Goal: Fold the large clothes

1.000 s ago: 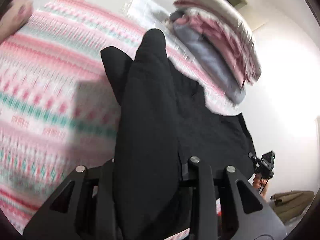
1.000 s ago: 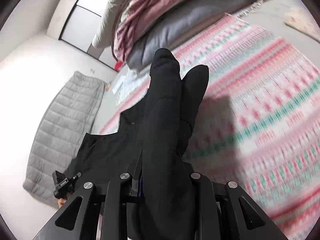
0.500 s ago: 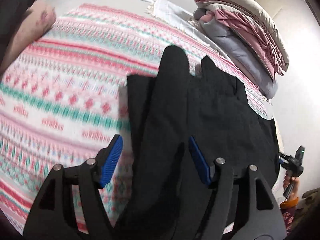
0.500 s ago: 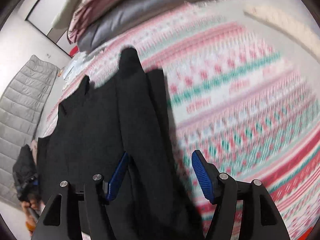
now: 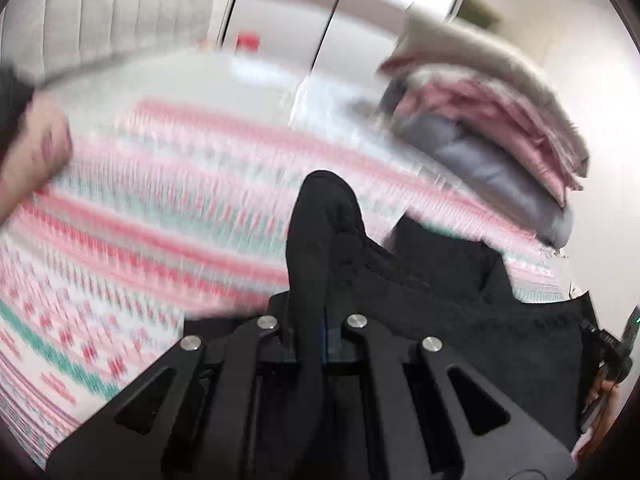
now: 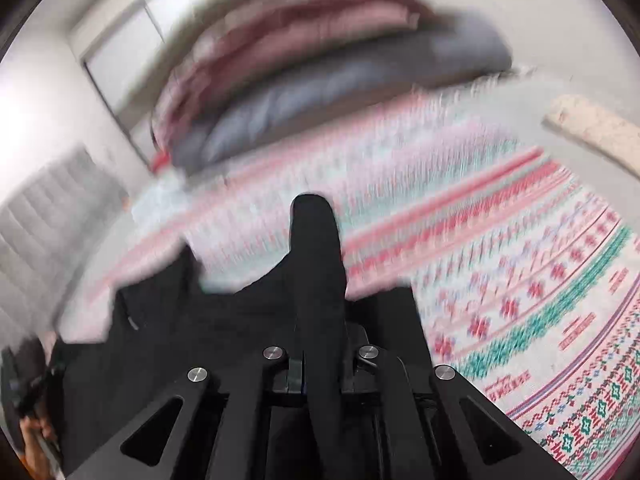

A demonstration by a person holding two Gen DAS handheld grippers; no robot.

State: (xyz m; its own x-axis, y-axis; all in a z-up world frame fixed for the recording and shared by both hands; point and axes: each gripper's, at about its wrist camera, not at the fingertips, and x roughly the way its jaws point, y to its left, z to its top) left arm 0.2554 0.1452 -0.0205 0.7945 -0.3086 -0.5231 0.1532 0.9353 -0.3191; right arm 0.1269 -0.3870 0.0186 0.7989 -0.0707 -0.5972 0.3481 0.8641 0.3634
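Under you spreads the pink, white and teal patterned woven blanket, with the stack of folded pink, grey and beige bedding at its far edge (both blurred). The large black fabric garment lies on the blanket, between your two tools. Your left gripper is clamped on a raised fold of the garment, and your right gripper pinches another fold the same way.

Two fisheye views, each looking forward and down along its own gripper, close above a pink and green patterned blanket. Both share the black garment and stacked pink and grey bedding.
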